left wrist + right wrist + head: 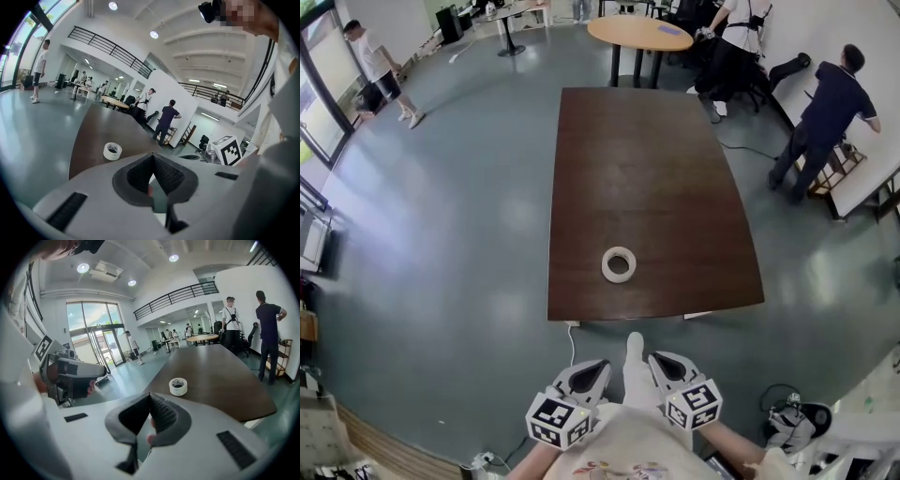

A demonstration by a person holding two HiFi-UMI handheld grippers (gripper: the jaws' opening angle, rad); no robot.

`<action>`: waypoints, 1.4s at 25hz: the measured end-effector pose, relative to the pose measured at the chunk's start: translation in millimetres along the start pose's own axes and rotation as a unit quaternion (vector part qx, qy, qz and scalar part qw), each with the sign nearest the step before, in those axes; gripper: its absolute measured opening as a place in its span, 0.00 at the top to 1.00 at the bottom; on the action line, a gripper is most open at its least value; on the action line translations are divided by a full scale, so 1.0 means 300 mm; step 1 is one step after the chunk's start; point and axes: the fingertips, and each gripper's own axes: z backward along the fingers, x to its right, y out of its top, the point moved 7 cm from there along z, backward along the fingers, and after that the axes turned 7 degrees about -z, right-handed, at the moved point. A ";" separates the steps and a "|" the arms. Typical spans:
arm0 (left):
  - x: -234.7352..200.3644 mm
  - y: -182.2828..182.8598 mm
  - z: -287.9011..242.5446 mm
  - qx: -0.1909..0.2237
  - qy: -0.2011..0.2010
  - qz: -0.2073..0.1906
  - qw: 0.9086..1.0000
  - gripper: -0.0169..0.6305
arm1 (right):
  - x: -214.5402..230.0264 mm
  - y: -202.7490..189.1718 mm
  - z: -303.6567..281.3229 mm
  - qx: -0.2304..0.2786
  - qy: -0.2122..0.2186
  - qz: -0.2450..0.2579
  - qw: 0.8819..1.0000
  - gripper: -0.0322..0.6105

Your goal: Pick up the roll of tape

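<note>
The white roll of tape [619,264] lies flat on the dark brown table [647,169], near its front edge. Both grippers hang short of that edge, over the grey floor, side by side. My left gripper [596,368] is shut with nothing in it. It sees the roll of tape [112,151] ahead and to the left of its joined jaw tips [152,156]. My right gripper [660,360] is shut and empty too. From it the roll of tape [178,386] shows ahead, slightly right of its tips [150,396]. Neither gripper touches the tape.
A round wooden table [639,33] stands beyond the far end. Two people [825,117] are by the white wall at the right, another [380,75] walks at the far left. A white cable [573,342] trails on the floor under the table's near edge.
</note>
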 end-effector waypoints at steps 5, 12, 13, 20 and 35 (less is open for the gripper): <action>-0.009 0.054 -0.186 -0.013 0.028 0.019 0.999 0.96 | 0.162 0.080 -0.073 -0.025 0.040 0.010 0.999 0.94; -0.011 0.087 -0.276 -0.006 0.080 0.022 0.997 0.96 | 0.277 0.139 -0.139 -0.037 0.084 0.027 0.995 0.94; -0.016 0.091 -0.280 -0.005 0.088 0.024 0.996 0.96 | 0.284 0.146 -0.149 -0.040 0.090 0.028 0.995 0.94; -0.013 0.107 -0.358 0.006 0.115 0.039 0.993 0.96 | 0.362 0.173 -0.209 -0.072 0.117 0.030 0.990 0.94; -0.185 0.155 -0.386 0.016 0.129 0.039 0.991 0.96 | 0.373 0.204 -0.448 -0.115 0.124 0.021 0.985 0.83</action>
